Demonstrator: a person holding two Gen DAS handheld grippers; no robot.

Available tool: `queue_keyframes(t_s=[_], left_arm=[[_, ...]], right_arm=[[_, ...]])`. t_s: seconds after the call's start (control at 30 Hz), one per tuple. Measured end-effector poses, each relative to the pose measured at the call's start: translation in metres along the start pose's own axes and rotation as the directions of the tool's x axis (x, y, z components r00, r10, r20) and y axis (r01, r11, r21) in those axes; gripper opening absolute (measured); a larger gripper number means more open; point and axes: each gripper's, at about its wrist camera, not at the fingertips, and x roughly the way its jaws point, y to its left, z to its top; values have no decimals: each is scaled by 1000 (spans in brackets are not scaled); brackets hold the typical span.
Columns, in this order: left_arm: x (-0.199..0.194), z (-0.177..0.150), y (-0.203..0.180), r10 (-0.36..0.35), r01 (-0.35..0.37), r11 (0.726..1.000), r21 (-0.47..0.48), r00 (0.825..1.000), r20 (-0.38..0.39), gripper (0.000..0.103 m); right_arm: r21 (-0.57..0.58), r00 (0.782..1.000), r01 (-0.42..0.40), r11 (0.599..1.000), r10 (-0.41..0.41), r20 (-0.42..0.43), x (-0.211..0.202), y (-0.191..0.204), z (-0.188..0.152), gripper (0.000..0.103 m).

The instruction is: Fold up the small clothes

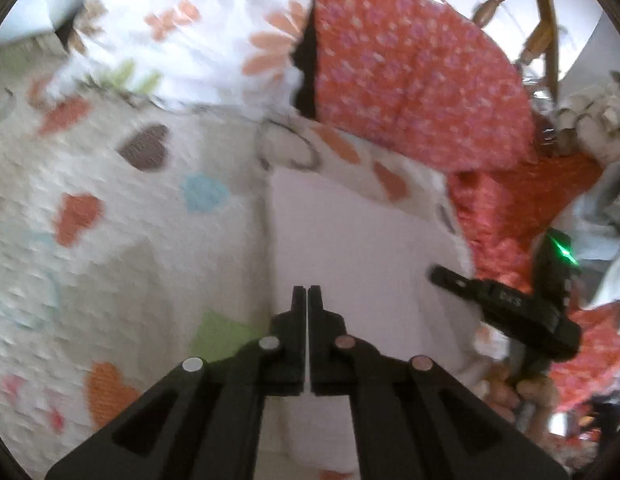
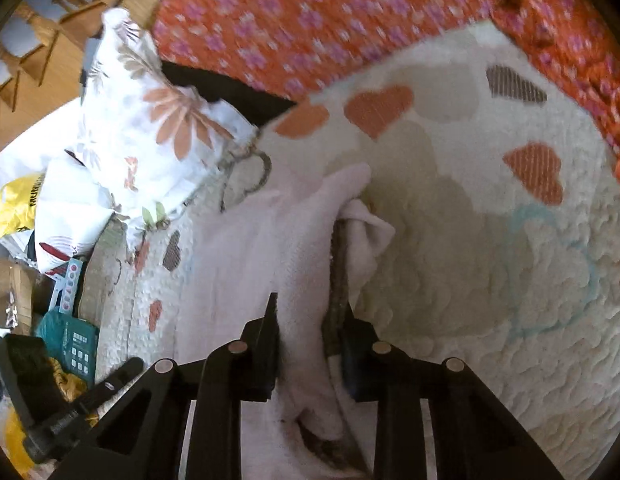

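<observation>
Right gripper (image 2: 305,320) pinches a fold of the pale garment (image 2: 245,248); left gripper (image 1: 307,292) is shut, apparently empty. Next: carry the fold over, smooth flat.

bright, soft daylight in both views; motion blur smears the far fabrics and patterns. fisheye bending curves the edges into dark corners. a green light glares at right.

Work surface: cream quilted blanket (image 2: 490,264) with heart print in orange, brown, blue, green. Lying directly on it: pale pink garment (image 1: 350,240), partly bunched; white floral-print pillow (image 2: 157,136) at one edge; orange cloth with pink flowers (image 2: 310,20) along the far side.
</observation>
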Motion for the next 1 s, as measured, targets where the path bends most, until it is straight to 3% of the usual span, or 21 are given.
queue_keyframes(t_s=[0.07,0.13,0.2,0.3,0.37,0.43,0.53,0.67,0.7,0.8,0.87,0.9,0.93,1.0], left_arm=[[6,-2,7,90,-90,996,-10,996,-10,44],[13,-5,21,128,-130,990,-52,991,-41,51],[19,-6,32,102,-111,989,-99,991,-90,53],[18,-10,36,97,-109,987,-119,990,-103,59],[19,-13,31,125,-133,986,-98,988,-90,61],[22,-19,24,135,-143,987,-70,986,-100,61],[27,-32,15,120,-126,991,-36,984,-135,61],[36,-57,-4,144,-138,989,50,976,-162,62],[37,-62,-7,154,-144,987,70,975,-163,62],[40,-73,-11,157,-140,985,100,967,-198,63],[38,-77,-11,155,-136,986,98,964,-217,63],[37,-78,-11,153,-135,986,97,963,-223,63],[35,-78,-11,153,-134,986,98,963,-222,63],[33,-78,-11,152,-134,986,97,964,-218,64]], right_arm=[[-17,990,140,990,-140,-14,11,-4,-2,34],[-22,973,227,974,-228,-25,17,-10,-4,38],[-14,974,226,974,-226,9,6,-8,-2,40],[-79,961,257,963,-245,130,-23,8,-3,40],[-116,968,210,971,-190,162,-38,20,-5,36],[-126,985,121,985,-103,139,-45,26,-10,22],[-121,998,-3,993,10,63,-49,29,-25,21],[-72,994,-81,994,75,-78,-35,17,-48,21],[-51,993,-60,997,55,-105,-31,9,-53,21],[31,977,168,985,-162,-138,-27,-28,-62,21],[76,944,323,943,-315,-101,-42,-51,-62,23],[87,934,356,931,-352,-53,-55,-58,-61,23],[95,939,343,935,-343,-16,-65,-59,-60,23],[91,966,244,966,-250,71,-85,-53,-56,23]])
